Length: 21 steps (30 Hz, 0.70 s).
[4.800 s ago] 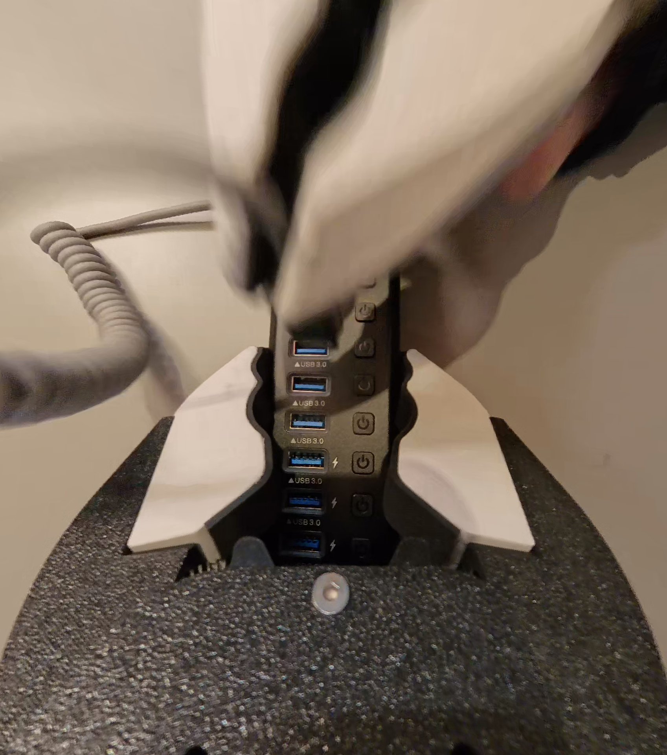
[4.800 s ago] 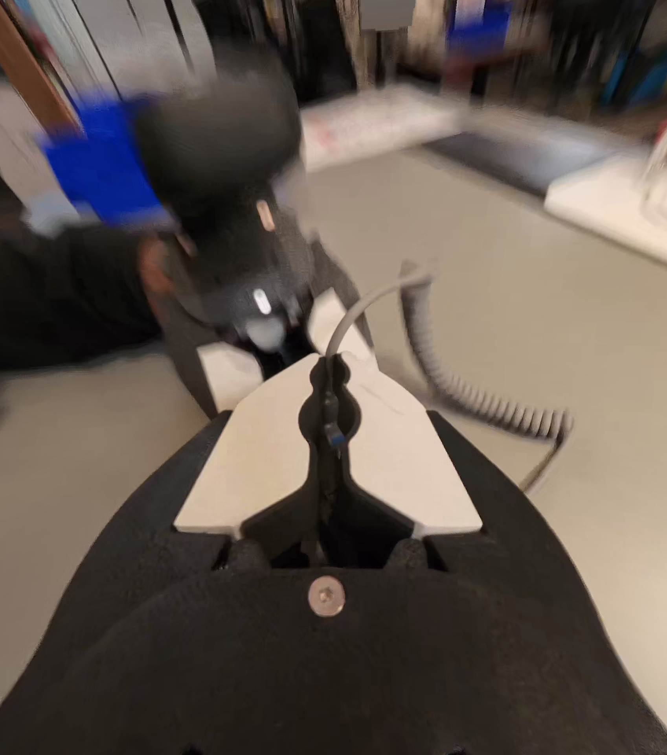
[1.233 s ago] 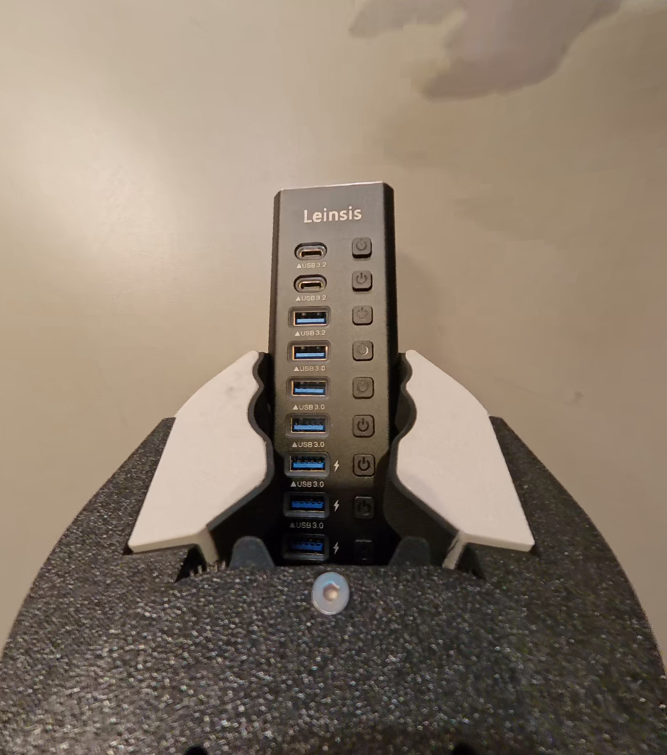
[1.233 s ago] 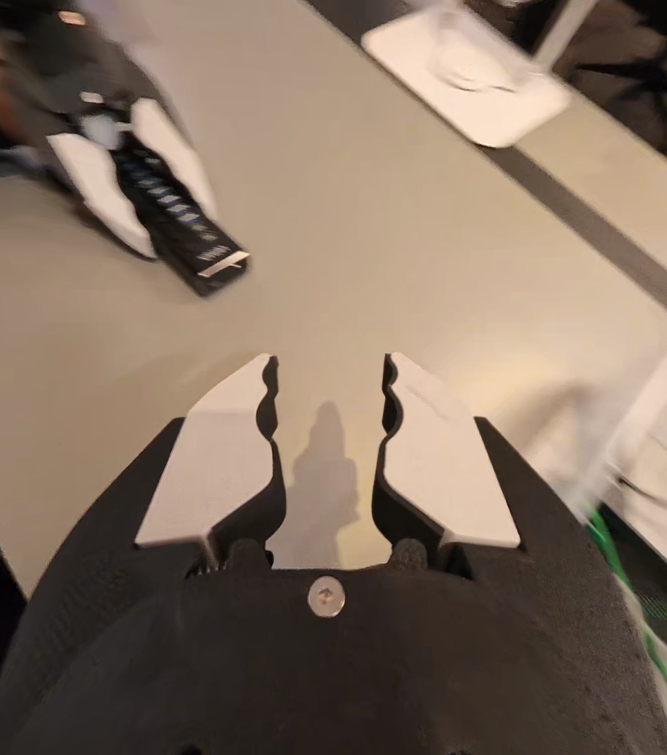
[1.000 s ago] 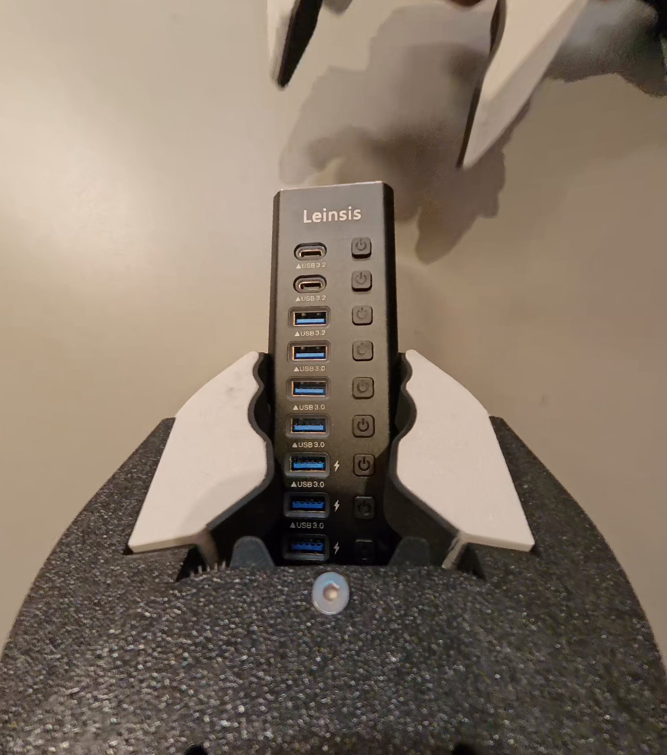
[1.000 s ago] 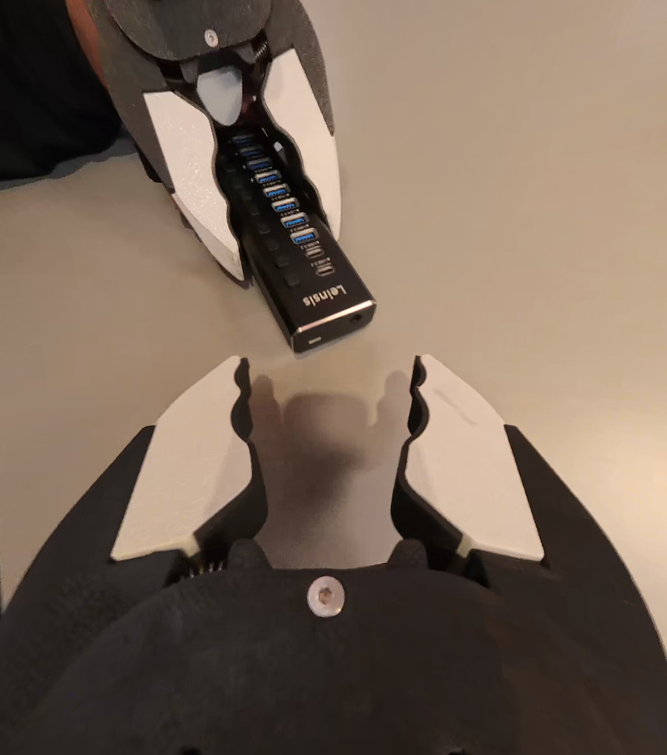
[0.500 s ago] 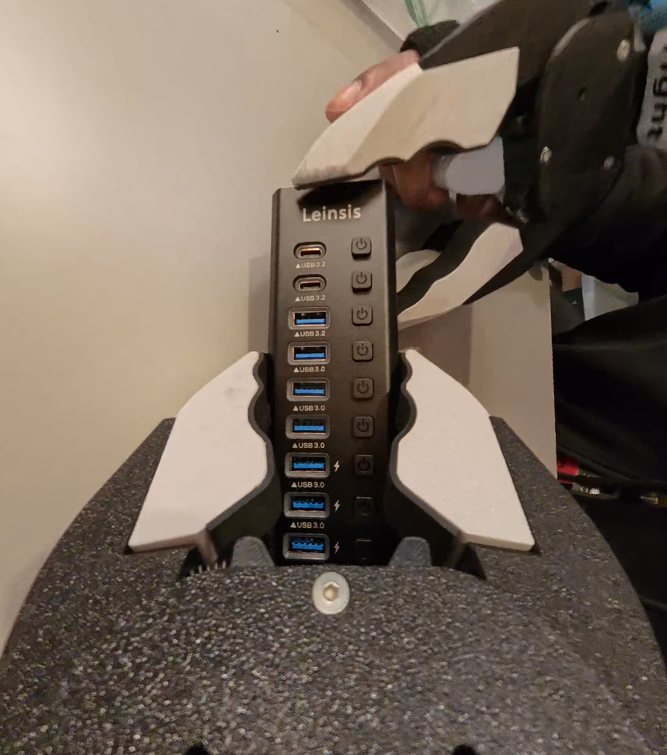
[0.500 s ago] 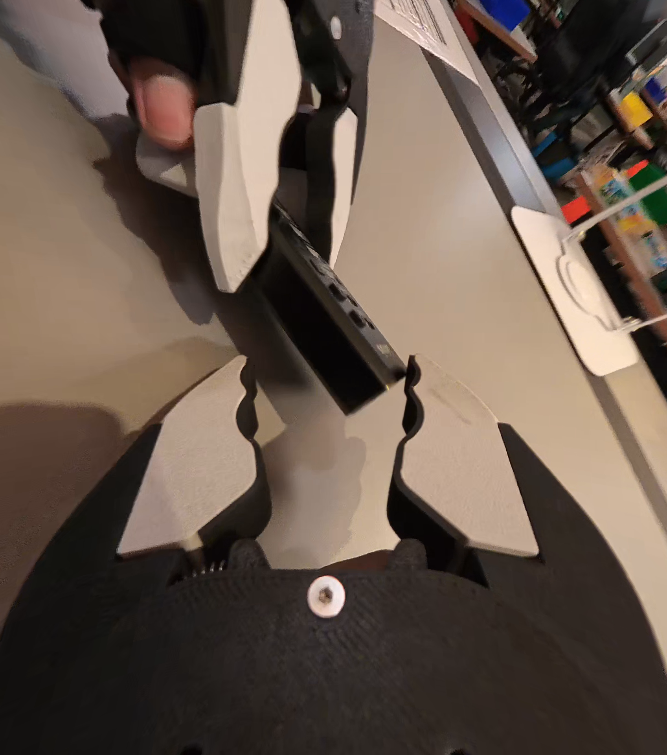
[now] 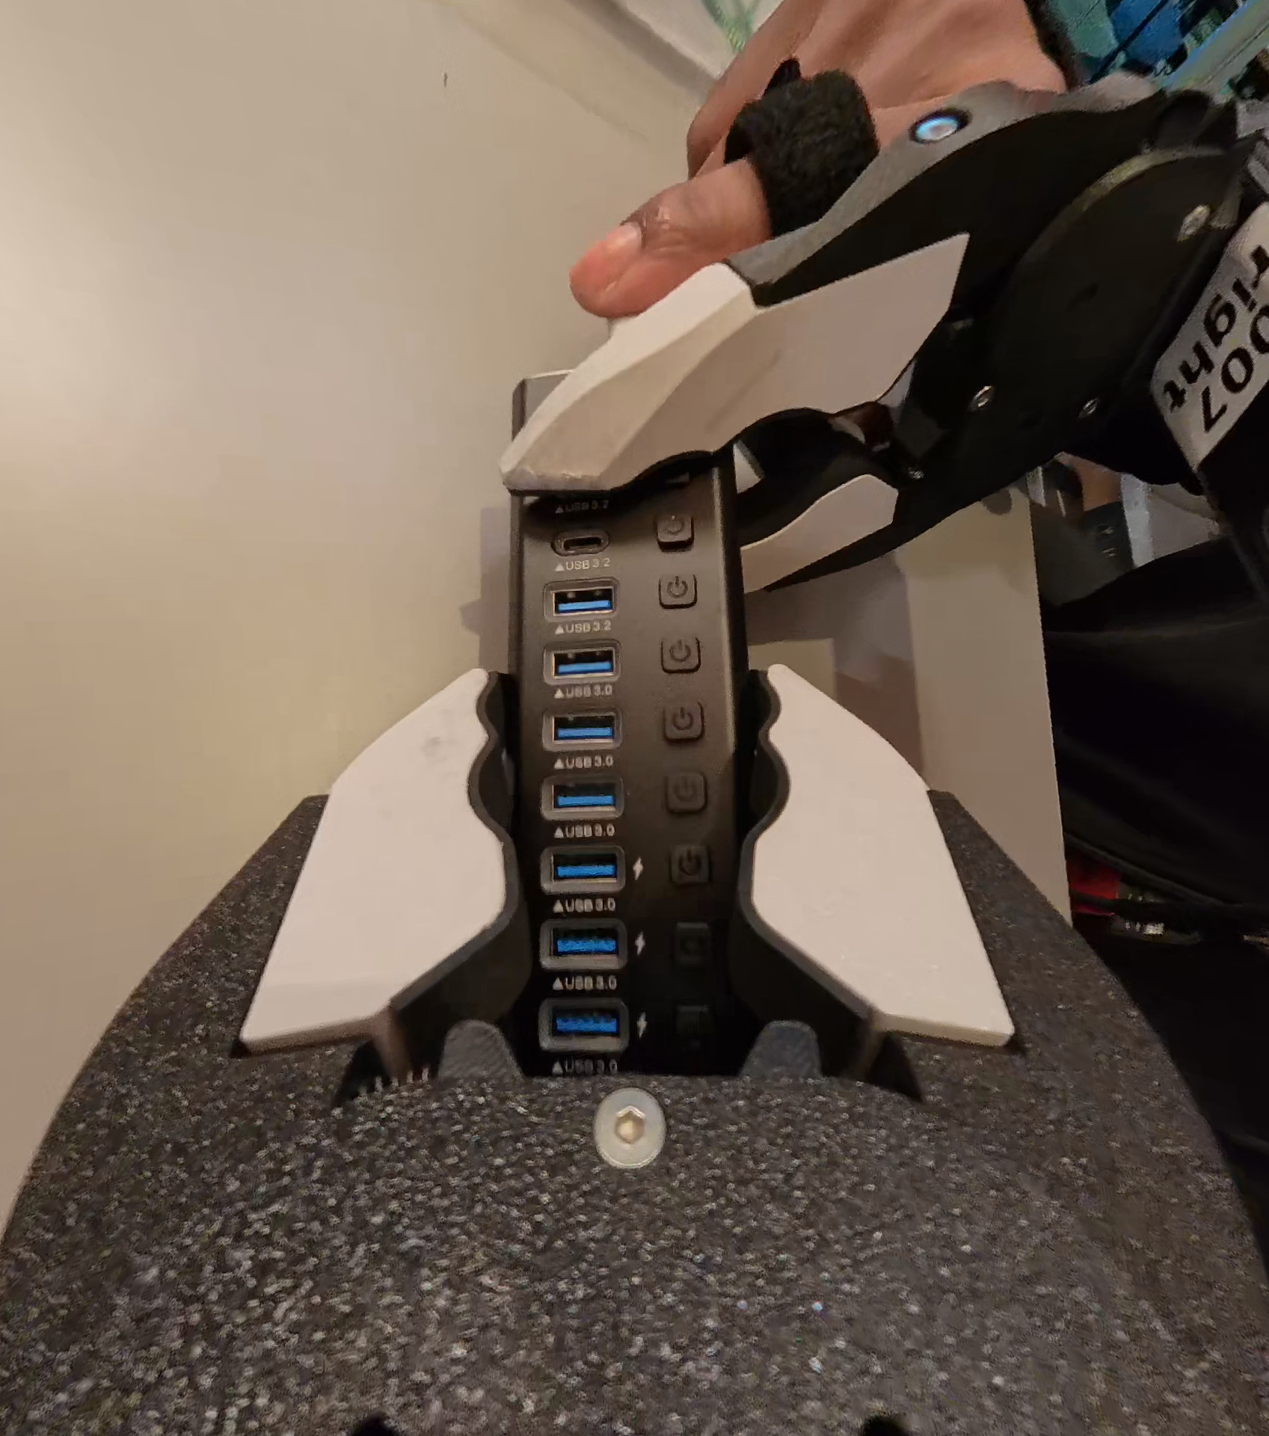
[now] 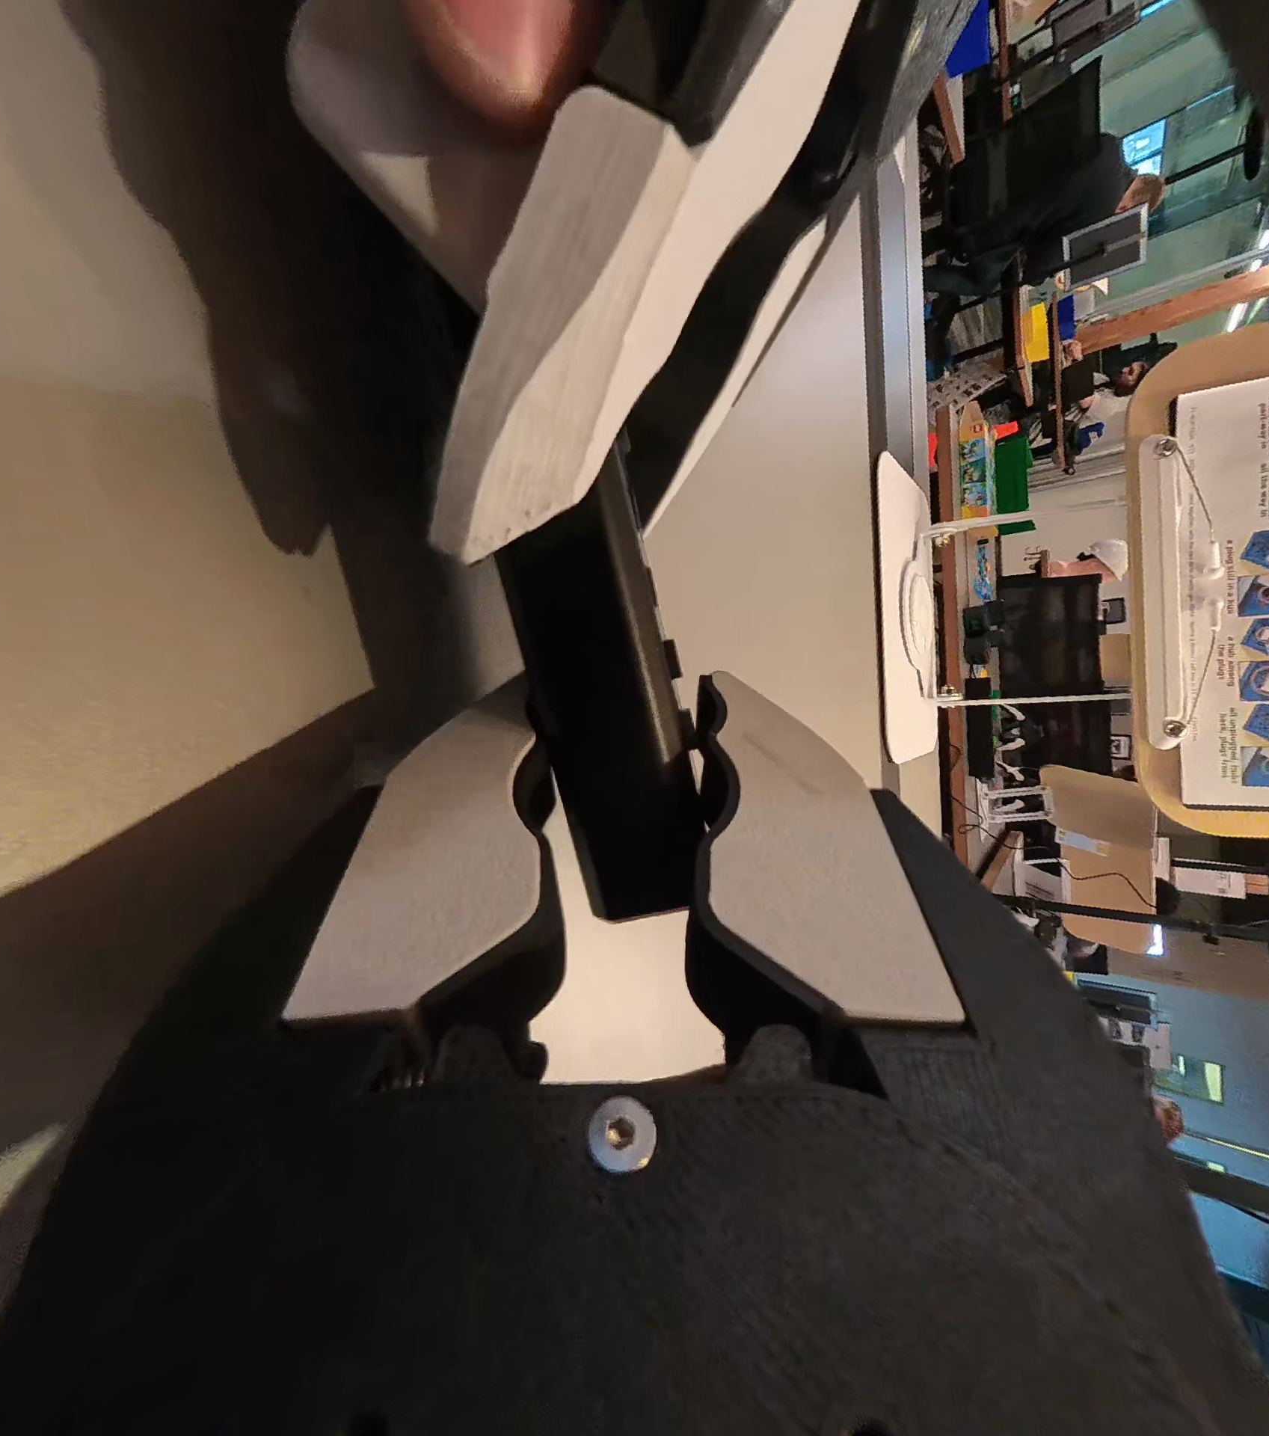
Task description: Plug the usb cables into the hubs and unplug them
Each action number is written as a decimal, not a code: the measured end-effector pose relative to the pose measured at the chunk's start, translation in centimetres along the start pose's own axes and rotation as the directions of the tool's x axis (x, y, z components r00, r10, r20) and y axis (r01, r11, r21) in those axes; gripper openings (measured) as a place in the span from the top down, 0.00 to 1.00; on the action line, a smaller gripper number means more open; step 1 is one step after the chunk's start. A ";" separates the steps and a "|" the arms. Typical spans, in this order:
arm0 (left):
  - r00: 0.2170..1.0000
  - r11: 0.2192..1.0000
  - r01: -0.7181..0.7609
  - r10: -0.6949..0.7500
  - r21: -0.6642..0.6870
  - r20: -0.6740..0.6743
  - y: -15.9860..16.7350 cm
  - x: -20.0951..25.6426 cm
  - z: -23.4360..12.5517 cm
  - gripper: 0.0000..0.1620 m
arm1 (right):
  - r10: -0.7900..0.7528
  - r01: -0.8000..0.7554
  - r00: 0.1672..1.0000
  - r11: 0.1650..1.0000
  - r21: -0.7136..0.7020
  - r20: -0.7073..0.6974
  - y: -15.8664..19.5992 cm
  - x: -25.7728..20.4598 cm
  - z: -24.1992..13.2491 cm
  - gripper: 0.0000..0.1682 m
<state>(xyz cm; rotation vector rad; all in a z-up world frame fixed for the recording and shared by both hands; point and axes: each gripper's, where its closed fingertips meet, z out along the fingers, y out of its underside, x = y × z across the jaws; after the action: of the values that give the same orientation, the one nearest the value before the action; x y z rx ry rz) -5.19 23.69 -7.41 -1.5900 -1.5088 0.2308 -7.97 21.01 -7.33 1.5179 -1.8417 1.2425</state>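
Note:
A black USB hub (image 9: 646,699) with blue ports is clamped along its sides by my left gripper (image 9: 627,676), which is shut on it and holds it off the beige table (image 9: 149,388). My right gripper (image 10: 619,691) is shut on the hub's far end (image 10: 600,699). In the left wrist view its upper finger (image 9: 693,373) lies over the hub's top face and covers the end ports. A left gripper finger (image 10: 577,350) shows on the hub in the right wrist view. No cable is in view, and the visible ports are empty.
A person's thumb (image 9: 662,241) rests on the right gripper's finger, with a dark sleeve (image 9: 1198,738) behind. A sheet on a wooden board (image 10: 1252,583) and a white base with a clear stand (image 10: 907,622) stand at the table's far side. Left and right tips are no more than a few centimetres apart.
The right gripper, open a second ago, has moved onto the hub's far end and closed on it. The grey coiled cable it held 4.8 s ago is out of view.

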 end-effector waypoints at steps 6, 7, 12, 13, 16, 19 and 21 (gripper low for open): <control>0.991 0.939 -0.128 0.112 0.320 0.069 -5.0 -0.2 -4.6 0.62 | -0.006 0.003 1.000 0.992 -0.130 -0.024 3.1 2.2 -2.6 0.82; 0.990 0.908 -0.136 0.109 0.395 0.090 -5.9 -0.6 -5.7 0.61 | -0.004 -0.002 0.999 0.988 -0.156 -0.034 3.8 2.8 -3.3 0.82; 0.996 0.877 -0.057 0.020 0.476 0.084 -5.7 -3.2 -7.3 0.62 | 0.089 -0.113 0.990 0.963 -0.243 -0.110 8.4 8.0 -9.2 0.82; 0.995 0.889 -0.051 0.008 0.455 0.096 -5.2 -3.8 -6.9 0.63 | 0.110 -0.142 0.985 0.954 -0.263 -0.130 9.9 9.5 -10.8 0.82; 0.995 0.917 -0.018 -0.023 0.398 0.098 -3.9 -4.9 -5.4 0.64 | 0.165 -0.218 0.971 0.905 -0.366 -0.171 16.4 14.1 -15.8 0.82; 0.997 0.923 0.009 -0.038 0.385 0.070 -3.8 -4.9 -5.1 0.66 | 0.267 -0.309 0.951 0.809 -0.499 -0.157 24.8 17.0 -20.1 0.82; 0.997 0.923 0.008 -0.035 0.385 0.065 -3.8 -4.8 -5.1 0.67 | 0.352 -0.357 0.928 0.740 -0.570 -0.124 29.6 17.5 -21.5 0.82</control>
<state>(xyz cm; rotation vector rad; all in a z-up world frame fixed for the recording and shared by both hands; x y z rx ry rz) -5.53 16.55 -3.91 -1.2602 -1.4290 0.5431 -45.05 29.57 6.71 0.8400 -2.2997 0.6928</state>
